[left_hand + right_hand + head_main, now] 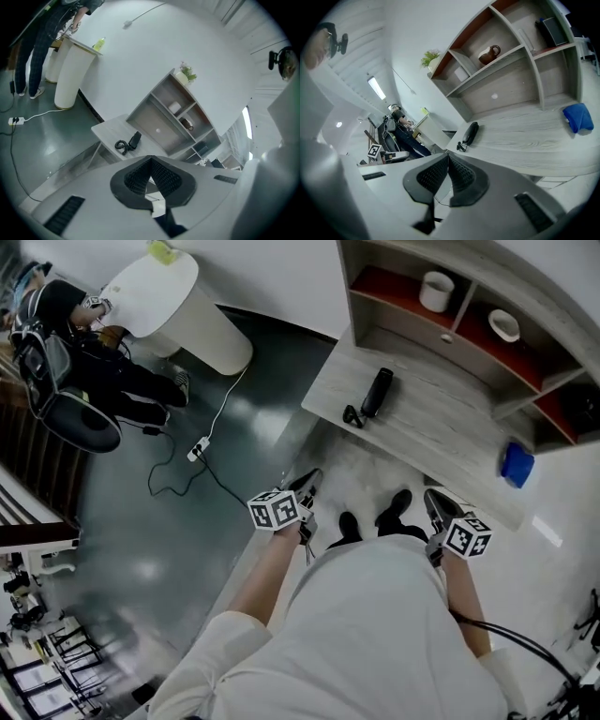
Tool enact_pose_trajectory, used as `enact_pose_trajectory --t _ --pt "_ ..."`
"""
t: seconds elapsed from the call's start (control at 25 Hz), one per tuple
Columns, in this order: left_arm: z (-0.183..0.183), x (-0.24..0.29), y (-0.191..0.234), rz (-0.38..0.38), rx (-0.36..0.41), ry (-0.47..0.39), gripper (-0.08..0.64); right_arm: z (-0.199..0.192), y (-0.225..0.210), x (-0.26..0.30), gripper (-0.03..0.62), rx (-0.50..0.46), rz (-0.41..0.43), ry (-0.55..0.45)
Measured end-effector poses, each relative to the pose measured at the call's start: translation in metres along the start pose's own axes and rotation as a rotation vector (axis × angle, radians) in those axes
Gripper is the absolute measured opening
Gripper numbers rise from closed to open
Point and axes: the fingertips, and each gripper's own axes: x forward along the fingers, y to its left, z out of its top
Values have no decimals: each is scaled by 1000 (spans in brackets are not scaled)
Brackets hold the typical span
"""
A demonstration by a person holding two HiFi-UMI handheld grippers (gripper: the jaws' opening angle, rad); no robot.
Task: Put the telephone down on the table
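Observation:
The black telephone handset (377,392) lies flat on the pale wooden table (441,437), its coiled cord (352,415) bunched at the near end. It also shows in the left gripper view (135,139) and the right gripper view (471,133). Both grippers are held low in front of the person, well short of the table. My left gripper (307,484) is shut with nothing between its pads (161,176). My right gripper (437,504) is also shut and holds nothing, its pads (461,176) touching at the tip.
A shelf unit behind the table holds a white cup (436,291), a bowl (503,325) and a brown jug (489,55). A blue cloth (517,465) lies at the table's right end. A white pedestal (178,310), a seated person (66,352) and a floor cable (199,448) are at the left.

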Motion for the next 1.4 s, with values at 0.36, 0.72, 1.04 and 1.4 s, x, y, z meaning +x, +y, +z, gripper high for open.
enact_pose_trajectory --t 0.36,0.72,1.04,1.4 --pt "-28 -39 -22 -139 96 76 9 -26 34 -30 17 -84 -91 -66" --pt "-43 -50 -52 -160 73 46 9 -20 42 -45 15 -108 -49 -91" --pt "-46 -41 -72 -151 47 22 9 2 36 -54 16 -126 -24 -91" --pt "-45 -28 -84 -139 55 12 9 9 27 -62 15 -125 8 -93"
